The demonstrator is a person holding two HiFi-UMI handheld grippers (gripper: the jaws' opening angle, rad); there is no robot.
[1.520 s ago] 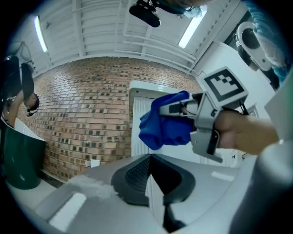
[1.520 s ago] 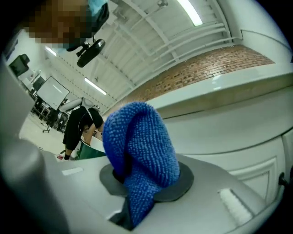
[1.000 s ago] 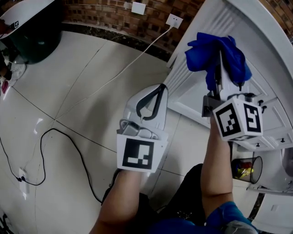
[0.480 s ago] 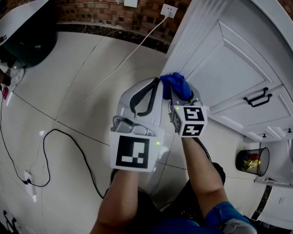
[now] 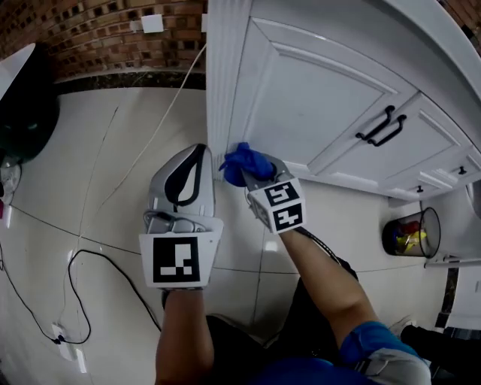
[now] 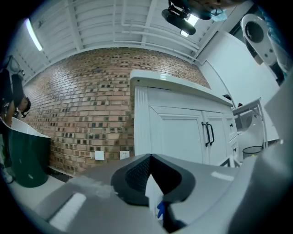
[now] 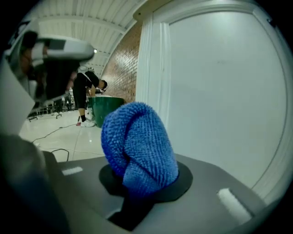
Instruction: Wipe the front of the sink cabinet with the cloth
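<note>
The white sink cabinet (image 5: 316, 98) has panelled doors with black handles (image 5: 382, 125) and a fluted left post (image 5: 220, 75). A bunched blue cloth (image 5: 244, 164) is pinched in my right gripper (image 5: 252, 169), which is shut on it at the bottom left corner of the cabinet front, near the floor. In the right gripper view the cloth (image 7: 137, 146) bulges out of the jaws beside the door panel (image 7: 229, 91). My left gripper (image 5: 186, 177) hangs over the floor just left of the cloth, jaws closed with nothing in them.
A white cable (image 5: 161, 124) runs across the tiled floor to a wall socket (image 5: 152, 23) on the brick wall. A black cord (image 5: 75, 278) loops at the left. A mesh bin (image 5: 409, 231) stands at the right. A dark green tub (image 5: 26, 113) sits far left.
My right gripper has carried the cloth down from the upper door panel to the cabinet's bottom left corner. The head view has swung toward the cabinet. The left gripper stayed alongside.
</note>
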